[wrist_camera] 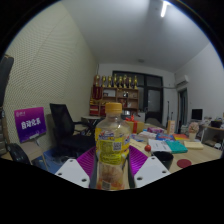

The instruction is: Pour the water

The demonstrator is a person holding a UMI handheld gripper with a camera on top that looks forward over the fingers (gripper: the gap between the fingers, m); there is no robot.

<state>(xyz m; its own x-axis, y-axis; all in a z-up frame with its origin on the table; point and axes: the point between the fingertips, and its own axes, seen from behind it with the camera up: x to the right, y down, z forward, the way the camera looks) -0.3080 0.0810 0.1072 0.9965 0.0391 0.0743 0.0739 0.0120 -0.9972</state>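
Note:
A clear plastic bottle (113,140) with a yellow cap and a yellow label stands upright between my fingers. My gripper (112,168) is shut on the bottle, with the purple pads (87,161) pressing its lower body from both sides. The bottle is held up above the desk, with its cap reaching up in front of the far shelves. Its liquid looks pale yellow.
A cluttered desk (190,153) stretches to the right with books, a red object and small items. A black office chair (66,125) and a purple sign (30,124) stand to the left. Shelves with bottles (120,85) line the far wall.

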